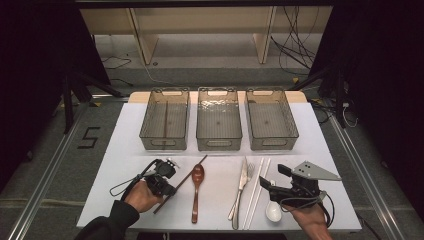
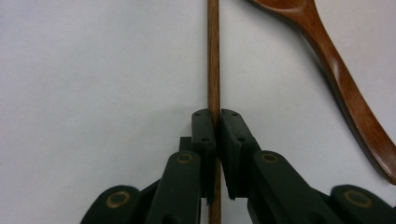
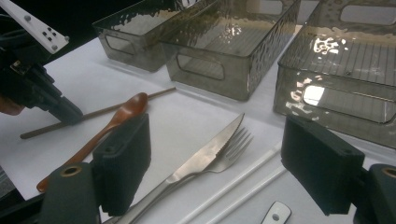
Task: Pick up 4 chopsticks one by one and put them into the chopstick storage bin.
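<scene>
A thin brown wooden chopstick (image 1: 187, 176) lies slanted on the white table (image 1: 125, 165) at the front left. My left gripper (image 1: 169, 192) is shut on it near its lower end. In the left gripper view both pads (image 2: 205, 130) press the chopstick (image 2: 213, 60) between them, with my left gripper (image 2: 217, 116) low over the table. A brown wooden spoon (image 1: 196, 192) (image 2: 348, 93) lies just right of it. My right gripper (image 1: 274, 177) (image 3: 219, 161) is open at the front right, above a knife (image 3: 205, 156), with nothing between its jaws.
Three clear grey bins (image 1: 165, 120) (image 1: 218, 120) (image 1: 271, 120) stand in a row at the back. A knife (image 1: 242, 182), fork (image 3: 236, 144), two white chopsticks (image 1: 257, 192) and a white spoon (image 1: 273, 211) lie at the front right.
</scene>
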`<state>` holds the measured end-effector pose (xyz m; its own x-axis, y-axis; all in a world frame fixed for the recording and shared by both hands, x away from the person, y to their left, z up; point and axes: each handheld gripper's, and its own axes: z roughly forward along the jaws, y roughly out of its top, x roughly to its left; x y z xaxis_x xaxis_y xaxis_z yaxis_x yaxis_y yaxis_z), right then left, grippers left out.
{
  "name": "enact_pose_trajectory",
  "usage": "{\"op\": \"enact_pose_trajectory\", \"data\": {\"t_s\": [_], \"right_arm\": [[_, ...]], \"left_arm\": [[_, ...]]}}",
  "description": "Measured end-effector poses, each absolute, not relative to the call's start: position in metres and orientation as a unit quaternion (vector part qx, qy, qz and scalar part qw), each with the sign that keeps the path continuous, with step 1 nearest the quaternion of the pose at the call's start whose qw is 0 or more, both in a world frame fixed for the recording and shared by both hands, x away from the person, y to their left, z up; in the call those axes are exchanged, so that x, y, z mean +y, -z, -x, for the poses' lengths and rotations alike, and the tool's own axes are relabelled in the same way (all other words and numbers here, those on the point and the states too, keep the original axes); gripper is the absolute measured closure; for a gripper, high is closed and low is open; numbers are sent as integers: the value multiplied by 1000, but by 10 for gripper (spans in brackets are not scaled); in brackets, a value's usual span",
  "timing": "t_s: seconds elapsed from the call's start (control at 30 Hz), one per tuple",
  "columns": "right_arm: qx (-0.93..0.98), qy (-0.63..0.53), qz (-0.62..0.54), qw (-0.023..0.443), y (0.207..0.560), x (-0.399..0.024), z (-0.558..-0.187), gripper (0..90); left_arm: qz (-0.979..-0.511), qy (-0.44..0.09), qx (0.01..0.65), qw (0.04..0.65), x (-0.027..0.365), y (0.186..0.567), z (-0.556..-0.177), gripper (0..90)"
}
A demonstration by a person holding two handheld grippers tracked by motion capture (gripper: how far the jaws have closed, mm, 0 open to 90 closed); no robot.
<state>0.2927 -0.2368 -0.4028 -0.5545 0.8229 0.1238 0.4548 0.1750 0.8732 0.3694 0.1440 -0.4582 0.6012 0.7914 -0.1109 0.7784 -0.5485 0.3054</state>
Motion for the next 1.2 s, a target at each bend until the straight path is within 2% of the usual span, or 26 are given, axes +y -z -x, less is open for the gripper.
{"op": "enact_pose_trajectory", "data": {"t_s": [0.3,0.67,1.2], "right_arm": [[741,-476,-433,192,403,-237,-293,251],[741,-475,-434,191,403,-238,-293,251],[741,-475,-436,189,404,-237,-294,251]], "left_arm": [[-879,-32,439,185,153,445,-371,840],[-864,-58,430,255,161,407,-367,839],[-826,-99,459,313,192,371,-398,839]]}}
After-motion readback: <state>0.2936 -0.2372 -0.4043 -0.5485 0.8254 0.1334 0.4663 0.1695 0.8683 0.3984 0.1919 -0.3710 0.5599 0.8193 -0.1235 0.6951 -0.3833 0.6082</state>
